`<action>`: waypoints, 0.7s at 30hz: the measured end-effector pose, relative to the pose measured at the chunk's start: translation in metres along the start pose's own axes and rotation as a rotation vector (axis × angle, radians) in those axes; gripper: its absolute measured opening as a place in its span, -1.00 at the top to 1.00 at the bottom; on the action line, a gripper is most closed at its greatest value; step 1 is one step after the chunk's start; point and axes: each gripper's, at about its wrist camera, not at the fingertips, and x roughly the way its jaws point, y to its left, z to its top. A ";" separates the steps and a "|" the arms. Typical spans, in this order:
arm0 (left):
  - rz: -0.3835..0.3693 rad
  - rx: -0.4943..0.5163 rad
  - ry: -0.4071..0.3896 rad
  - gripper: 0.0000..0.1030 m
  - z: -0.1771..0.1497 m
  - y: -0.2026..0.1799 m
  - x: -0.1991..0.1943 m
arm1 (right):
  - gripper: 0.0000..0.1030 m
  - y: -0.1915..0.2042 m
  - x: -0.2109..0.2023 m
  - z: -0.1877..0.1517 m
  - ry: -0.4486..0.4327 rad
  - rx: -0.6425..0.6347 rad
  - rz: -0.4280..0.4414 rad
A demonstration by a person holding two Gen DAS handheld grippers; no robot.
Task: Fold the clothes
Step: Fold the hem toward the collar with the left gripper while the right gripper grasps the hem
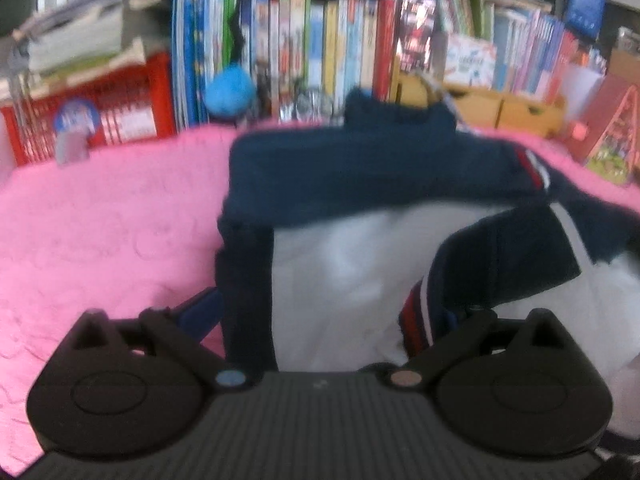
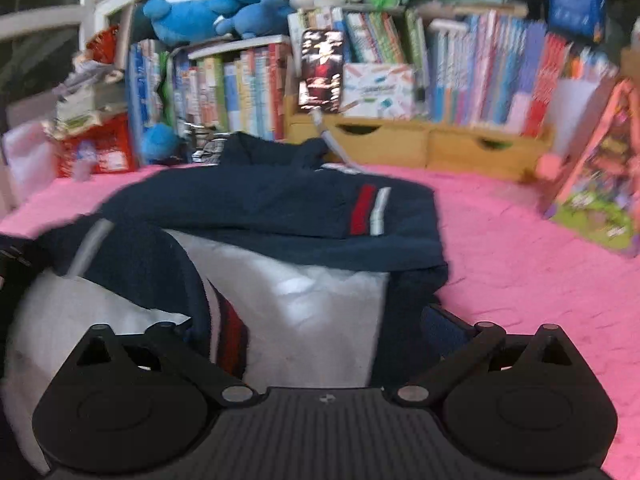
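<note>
A navy and white jacket (image 1: pixel 360 208) with red and white sleeve stripes lies partly folded on the pink blanket (image 1: pixel 100 240); it also shows in the right wrist view (image 2: pixel 280 216). One sleeve lies across the white body panel. My left gripper (image 1: pixel 320 332) sits right at the jacket's near edge; its fingertips are hidden under the cloth. My right gripper (image 2: pixel 320 332) is at the near edge too, its fingertips also covered by cloth. Whether either grips the fabric is hidden.
Shelves of books (image 2: pixel 480 80) and blue plush toys (image 2: pixel 224 4) stand behind the blanket. Wooden drawers (image 2: pixel 420 148) sit at the back. A red crate (image 1: pixel 88 112) is at the back left, a colourful box (image 2: pixel 600 184) at the right.
</note>
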 end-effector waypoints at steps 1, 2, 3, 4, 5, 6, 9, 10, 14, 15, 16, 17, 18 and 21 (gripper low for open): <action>0.001 -0.001 0.012 -1.00 -0.003 0.001 0.006 | -1.00 -0.005 0.000 0.000 -0.004 0.022 0.042; -0.006 -0.011 0.013 -1.00 -0.006 0.002 0.009 | -1.00 -0.009 0.001 0.001 -0.009 0.044 0.083; -0.013 -0.023 0.012 -1.00 -0.010 0.003 0.011 | -1.00 -0.014 0.001 0.001 -0.013 0.066 0.125; -0.022 -0.039 0.009 -1.00 -0.013 0.004 0.012 | -1.00 -0.019 -0.002 0.002 -0.029 0.092 0.168; -0.024 -0.045 -0.004 -1.00 -0.016 0.003 0.012 | -1.00 -0.025 -0.012 0.006 -0.068 0.123 0.214; -0.025 -0.048 -0.019 -1.00 -0.019 0.003 0.012 | -1.00 -0.031 -0.022 0.008 -0.103 0.147 0.249; -0.007 -0.017 -0.031 -1.00 -0.022 -0.003 0.010 | -1.00 -0.030 -0.043 0.011 -0.106 0.033 0.236; -0.006 -0.015 -0.030 -1.00 -0.022 -0.003 0.011 | -0.99 -0.024 -0.047 0.009 -0.072 -0.065 0.204; -0.010 -0.023 -0.019 -1.00 -0.020 -0.001 0.011 | -0.46 0.021 -0.032 -0.024 0.187 -0.469 0.133; -0.011 -0.021 -0.016 -1.00 -0.018 -0.001 0.009 | -0.32 0.031 -0.025 -0.035 0.231 -0.537 0.140; -0.012 -0.018 -0.012 -1.00 -0.016 -0.001 0.008 | -0.27 0.041 -0.018 -0.047 0.276 -0.604 0.147; -0.010 -0.012 -0.017 -1.00 -0.013 -0.001 0.004 | -0.26 0.049 -0.012 -0.055 0.300 -0.652 0.148; -0.013 -0.004 -0.029 -1.00 -0.011 -0.001 -0.003 | -0.25 0.053 -0.008 -0.057 0.278 -0.659 0.137; -0.030 0.023 -0.077 -1.00 -0.002 -0.001 -0.027 | -0.24 0.055 0.009 -0.052 0.214 -0.609 0.095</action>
